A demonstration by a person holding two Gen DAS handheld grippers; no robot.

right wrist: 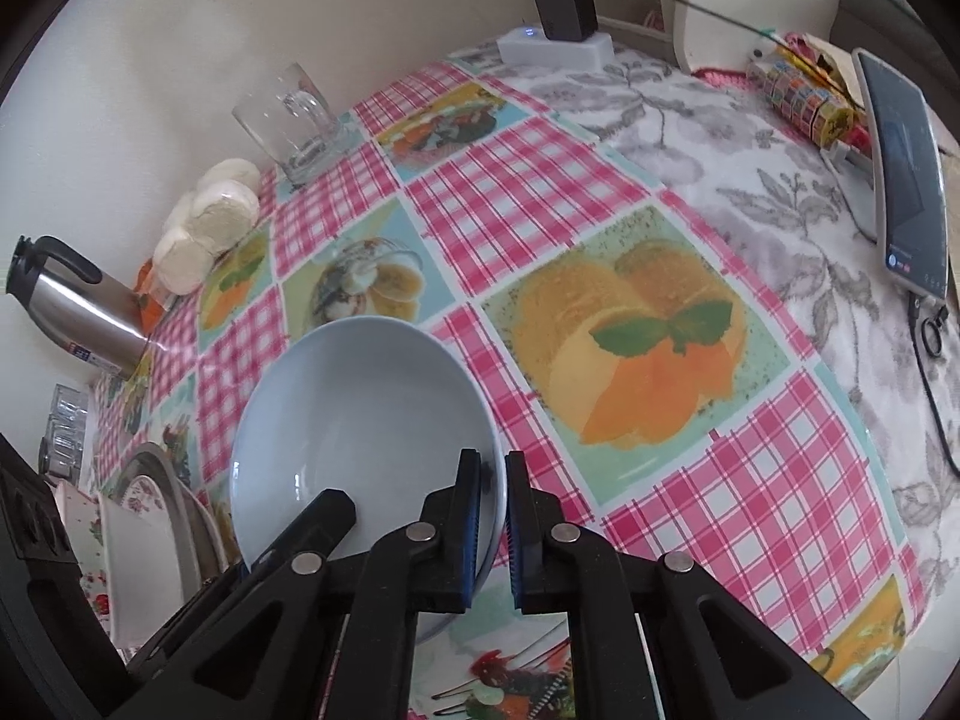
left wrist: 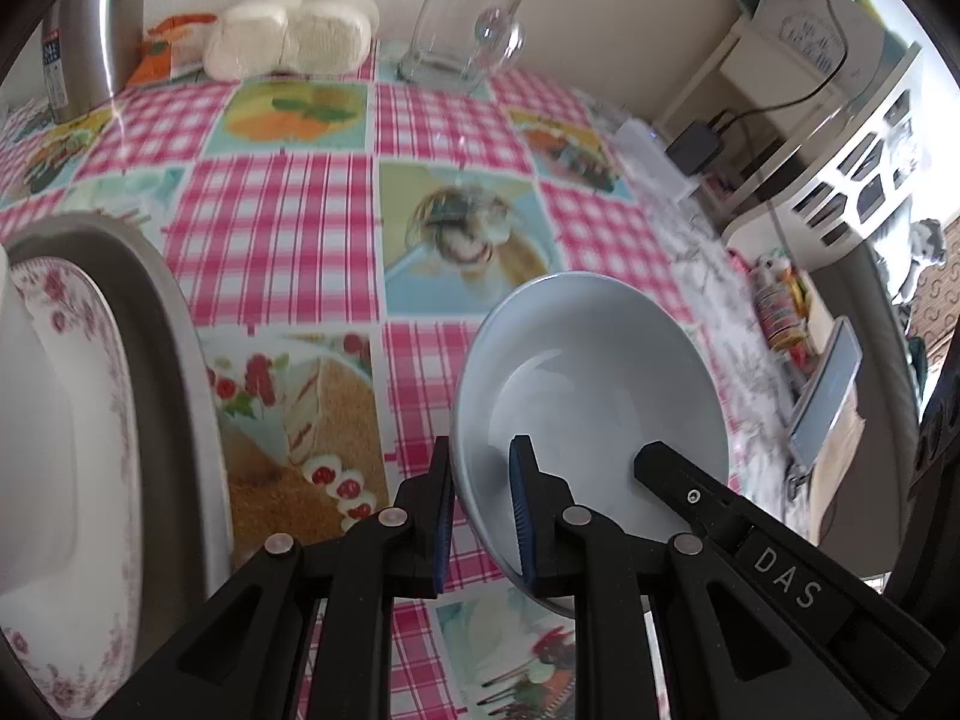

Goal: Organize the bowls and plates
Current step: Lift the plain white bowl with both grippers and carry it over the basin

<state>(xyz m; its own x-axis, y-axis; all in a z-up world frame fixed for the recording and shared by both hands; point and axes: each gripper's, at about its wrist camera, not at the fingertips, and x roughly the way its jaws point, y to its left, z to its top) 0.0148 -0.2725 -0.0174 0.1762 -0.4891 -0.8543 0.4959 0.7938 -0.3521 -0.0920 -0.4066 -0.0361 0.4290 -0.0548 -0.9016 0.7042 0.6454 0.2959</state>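
Above the bench (right wrist: pixel 750 480) w/ pink-checked oilcloth, a pale blue ceramic bowl (left wrist: pixel 591 384) hangs tilted, held at opposite rim edges. Left tongs (left wrist: pixel 480 510) pinch one rim section; right tongs (right wrist: pixel 493 531) are pressed onto the other. Floral-rimmed white plate (left wrist: pixel 90 360) sits in a grey metal tray (left wrist: pixel 174 324) nearby.

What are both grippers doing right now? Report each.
Left gripper: shut on the left rim of the blue bowl.
Right gripper: shut on the bowl's right rim.
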